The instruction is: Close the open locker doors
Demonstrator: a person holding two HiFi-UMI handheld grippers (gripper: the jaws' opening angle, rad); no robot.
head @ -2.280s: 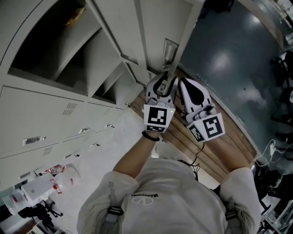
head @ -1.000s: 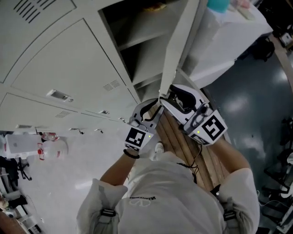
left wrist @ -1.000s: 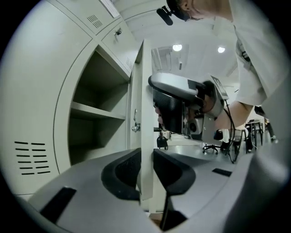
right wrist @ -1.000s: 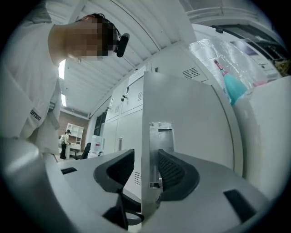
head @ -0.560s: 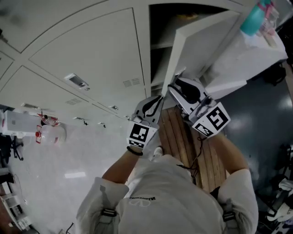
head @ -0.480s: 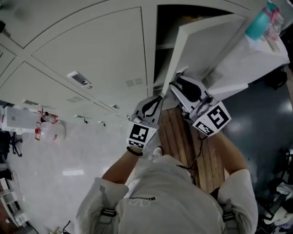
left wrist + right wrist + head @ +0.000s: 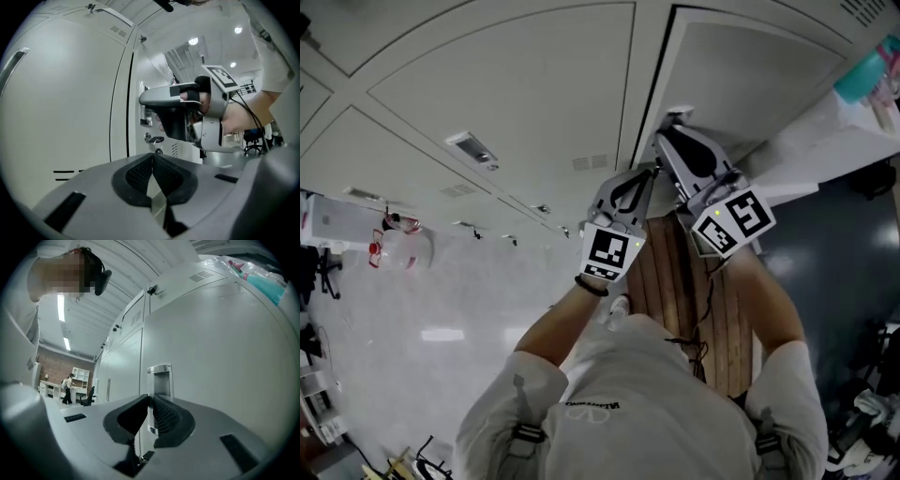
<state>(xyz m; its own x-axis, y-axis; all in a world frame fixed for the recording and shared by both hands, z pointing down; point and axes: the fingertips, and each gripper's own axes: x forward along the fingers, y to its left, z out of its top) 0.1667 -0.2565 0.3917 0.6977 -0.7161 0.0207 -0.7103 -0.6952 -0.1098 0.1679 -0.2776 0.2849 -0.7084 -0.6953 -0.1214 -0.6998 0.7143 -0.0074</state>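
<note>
The grey locker door (image 7: pixel 741 84) stands almost flush with the closed doors beside it; a thin dark slit shows along its left edge. My right gripper (image 7: pixel 673 114) has its tip against this door. Its jaws (image 7: pixel 149 398) are closing to a narrow slit with nothing between them, just before the door's recessed handle (image 7: pixel 161 380). My left gripper (image 7: pixel 652 169) is shut and empty, with its tip (image 7: pixel 152 157) near the door's edge below the right one. A key (image 7: pixel 154 139) hangs in the lock there.
Closed locker doors (image 7: pixel 506 103) fill the wall to the left. A teal bottle (image 7: pixel 867 70) lies on top of the lockers. I stand on a wooden platform (image 7: pixel 694 281), with white floor and some red-and-white items (image 7: pixel 394 248) to the left.
The door has swung from wide open to nearly shut, with both grippers following it toward the lockers. Both pairs of jaws have come together.
</note>
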